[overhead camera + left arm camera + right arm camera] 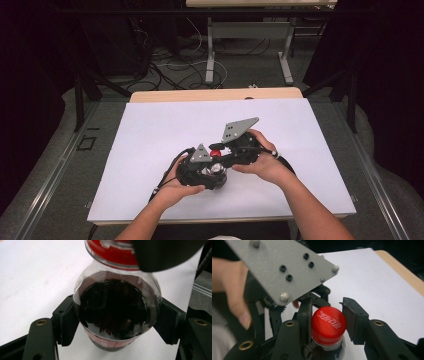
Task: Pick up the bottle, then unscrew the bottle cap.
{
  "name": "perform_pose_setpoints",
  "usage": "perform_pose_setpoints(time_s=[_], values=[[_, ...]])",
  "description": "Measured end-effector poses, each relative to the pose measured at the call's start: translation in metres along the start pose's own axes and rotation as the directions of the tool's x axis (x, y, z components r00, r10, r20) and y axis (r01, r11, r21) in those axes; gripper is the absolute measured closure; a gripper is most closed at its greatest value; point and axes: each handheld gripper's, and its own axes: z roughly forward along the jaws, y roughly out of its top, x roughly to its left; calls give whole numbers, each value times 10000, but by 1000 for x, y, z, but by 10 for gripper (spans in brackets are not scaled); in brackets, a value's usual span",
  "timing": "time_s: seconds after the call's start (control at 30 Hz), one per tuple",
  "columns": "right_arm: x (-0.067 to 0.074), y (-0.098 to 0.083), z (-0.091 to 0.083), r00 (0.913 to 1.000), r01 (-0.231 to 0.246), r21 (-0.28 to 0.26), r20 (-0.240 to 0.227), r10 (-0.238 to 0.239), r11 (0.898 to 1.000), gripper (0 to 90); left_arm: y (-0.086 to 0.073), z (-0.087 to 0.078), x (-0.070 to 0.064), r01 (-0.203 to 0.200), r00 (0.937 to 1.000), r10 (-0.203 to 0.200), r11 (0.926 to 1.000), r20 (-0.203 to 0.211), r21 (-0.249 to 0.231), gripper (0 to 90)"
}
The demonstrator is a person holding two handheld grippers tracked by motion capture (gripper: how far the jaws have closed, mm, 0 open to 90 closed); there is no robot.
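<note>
A clear bottle (117, 312) of dark drink with a red cap (328, 325) stands on the white sheet (150, 140) near the table's middle. My left gripper (117, 322) is shut on the bottle's body, one pad (67, 322) pressing each side. From above, my right gripper (328, 322) is shut on the cap, its pads (354, 320) against the cap's rim. In the high view the cap (215, 153) shows as a red spot between the left gripper (210, 170) and the right gripper (225, 152), each held in a hand. The bottle's base is hidden.
The left gripper's grey plate (284, 267) and a hand (234, 297) sit close behind the cap. A wooden table edge (215, 94) borders the sheet at the back. Beyond it lie floor cables (175, 70) and another table's legs (210, 55).
</note>
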Motion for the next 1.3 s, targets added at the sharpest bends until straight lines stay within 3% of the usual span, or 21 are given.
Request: perform_pose_setpoints(time_s=[0.03,0.07,0.1,0.17,0.3,0.33,0.4,0.43,0.53,0.63,0.73,0.9,0.97,1.07,1.27,1.3], values=[[-4,1,-1,9980,423,-12,-463,-423,9991,610,0,1,0,-61,10000,61,9999,-54,-159,299],[-4,1,-1,9980,423,-12,-463,-423,9991,610,0,0,0,-40,10000,40,9999,31,-97,299],[-6,0,-1,9942,818,-194,-691,-830,9965,610,0,-1,0,-192,9998,192,9998,84,16,299],[-9,0,-2,9900,989,-143,-994,-998,9950,609,1,-1,-2,-153,9998,154,9999,95,-58,299],[-9,-1,-3,9908,880,-213,-1016,-897,9959,604,1,-2,-2,-118,9999,118,9999,109,-42,299],[-6,-1,-4,9947,638,-329,-785,-662,9974,553,2,-2,0,-240,9997,240,9997,32,-67,299],[-2,-2,-4,9979,194,-385,-602,-217,9991,488,1,-1,1,58,9999,-61,9997,-151,-257,299],[0,-2,-5,9990,111,-387,-419,-128,9992,474,2,-3,2,72,9999,-72,10000,-75,-64,299],[5,-4,-7,9990,-181,-635,402,207,9978,445,1,-3,4,180,9994,-187,9996,-299,-219,299],[14,-7,-11,9849,-517,-681,1616,621,9963,445,0,-5,5,336,9990,-335,9994,-290,15,299],[24,-9,-12,9746,-809,-788,2025,955,9936,445,0,-3,5,375,9984,-377,9993,-426,-49,299],[31,-13,-10,9603,-1095,-997,2463,1312,9890,445,-1,0,7,448,9982,-450,9990,-407,-52,299],[31,-13,-9,9594,-1071,-1085,2495,1313,9883,445,-1,0,8,422,9985,-421,9991,-353,24,299],[32,-15,-6,9488,-1426,-1256,2650,1717,9818,448,-2,2,10,517,9983,-517,9987,-271,4,299],[35,-15,1,9424,-1522,-1289,2799,1832,9799,491,-3,4,9,472,9987,-468,9986,-178,237,299],[35,-15,1,9424,-1522,-1289,2799,1832,9799,491,-4,6,8,441,9986,-438,9990,-295,79,299]])
